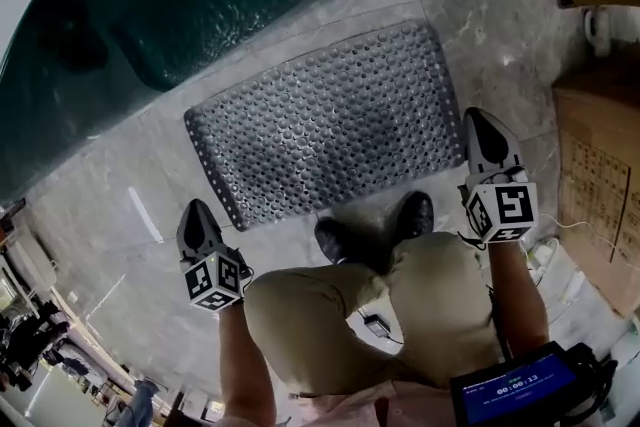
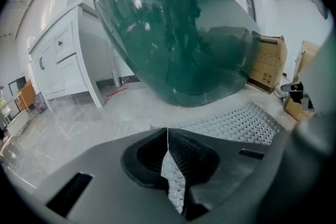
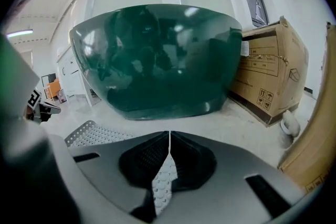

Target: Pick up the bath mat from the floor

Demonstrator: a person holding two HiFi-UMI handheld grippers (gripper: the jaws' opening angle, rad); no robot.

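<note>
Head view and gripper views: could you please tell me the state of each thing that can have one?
bath mat: lying flat on the floor, not gripped
left gripper: shut, nothing between its jaws
right gripper: shut, nothing between its jaws
white cabinet: doors and drawer closed
screen: lit

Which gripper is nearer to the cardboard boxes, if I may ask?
Right. The right gripper sits beside the cardboard boxes, by the bath mat's right edge; the left gripper is across the mat, far from them.
</note>
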